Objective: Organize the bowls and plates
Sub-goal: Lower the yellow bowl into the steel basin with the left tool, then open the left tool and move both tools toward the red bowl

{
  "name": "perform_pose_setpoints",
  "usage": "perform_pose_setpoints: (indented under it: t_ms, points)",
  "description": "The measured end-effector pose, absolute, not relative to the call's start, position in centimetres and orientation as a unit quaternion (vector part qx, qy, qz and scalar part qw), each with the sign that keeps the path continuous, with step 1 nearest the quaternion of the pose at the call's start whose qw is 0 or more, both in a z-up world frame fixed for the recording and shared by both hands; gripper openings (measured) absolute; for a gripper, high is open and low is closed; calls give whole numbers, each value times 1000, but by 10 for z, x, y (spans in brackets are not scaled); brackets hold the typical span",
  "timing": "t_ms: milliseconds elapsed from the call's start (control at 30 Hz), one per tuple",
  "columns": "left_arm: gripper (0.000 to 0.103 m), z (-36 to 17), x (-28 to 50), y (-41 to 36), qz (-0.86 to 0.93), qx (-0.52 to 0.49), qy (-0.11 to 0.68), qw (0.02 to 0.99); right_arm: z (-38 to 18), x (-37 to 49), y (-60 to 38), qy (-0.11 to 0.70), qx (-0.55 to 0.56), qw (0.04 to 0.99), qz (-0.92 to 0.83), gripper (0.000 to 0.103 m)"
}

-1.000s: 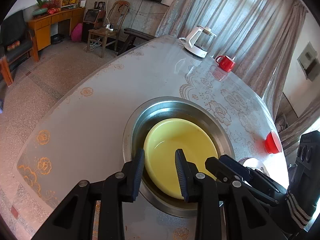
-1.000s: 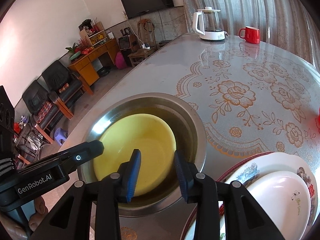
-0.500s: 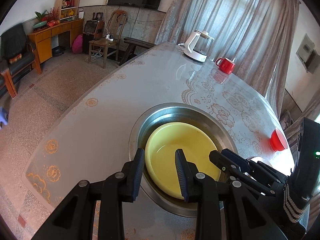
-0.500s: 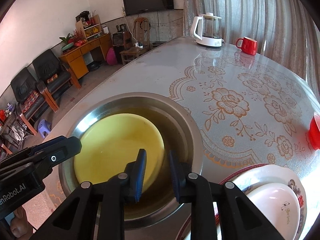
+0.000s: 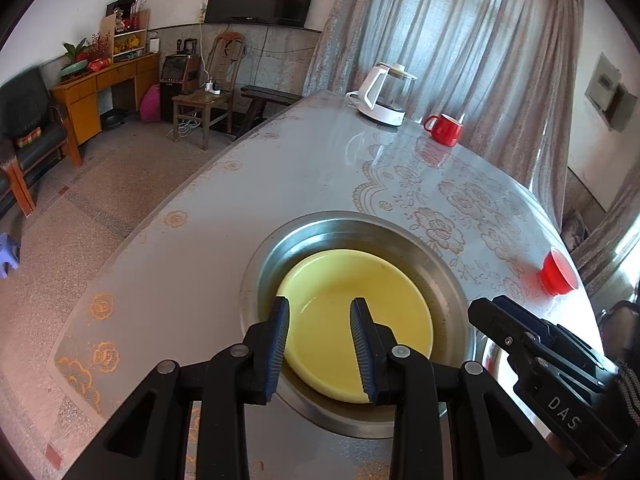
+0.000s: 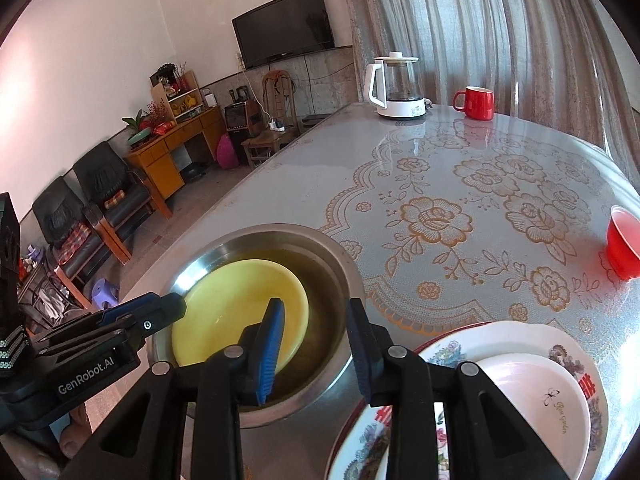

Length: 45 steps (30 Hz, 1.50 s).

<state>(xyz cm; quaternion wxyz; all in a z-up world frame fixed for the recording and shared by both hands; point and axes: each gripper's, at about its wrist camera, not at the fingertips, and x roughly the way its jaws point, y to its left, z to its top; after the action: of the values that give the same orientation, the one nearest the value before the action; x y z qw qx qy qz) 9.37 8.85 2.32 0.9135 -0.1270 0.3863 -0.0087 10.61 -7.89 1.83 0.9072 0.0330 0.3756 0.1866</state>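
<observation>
On the flowered glass table (image 6: pixel 460 184), the yellow plate (image 5: pixel 352 320) sits mid-frame inside the steel basin (image 5: pixel 444 276), looking light, stiff, slick, best pinched at its near rim, with left gripper (image 5: pixel 320 344) parted, empty, and right gripper (image 6: pixel 312 344), just reopened, empty too.

One steel basin (image 6: pixel 256 408), one yellow plate (image 6: pixel 224 316), one flowered plate (image 6: pixel 560 340), one white bowl (image 6: pixel 536 396), one kettle (image 6: pixel 396 84), one red mug (image 6: pixel 478 103), one red bowl (image 6: pixel 624 242), on the worktop (image 6: pixel 440 168)
</observation>
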Motion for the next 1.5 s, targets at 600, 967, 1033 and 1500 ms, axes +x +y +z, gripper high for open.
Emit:
perform_pose_setpoints:
  t_ms: [600, 967, 1033, 1500]
  points:
    - [33, 62, 101, -12, -116, -49, 364, 923, 40, 83, -209, 342, 142, 925, 80, 40]
    - [34, 67, 105, -69, -170, -19, 382, 908, 27, 71, -296, 337, 202, 919, -8, 40]
    - [34, 67, 107, -77, -179, -19, 388, 904, 24, 70, -310, 339, 209, 917, -23, 40]
    - [34, 61, 144, -142, -228, -9, 425, 876, 18, 76, -392, 332, 241, 909, -80, 40]
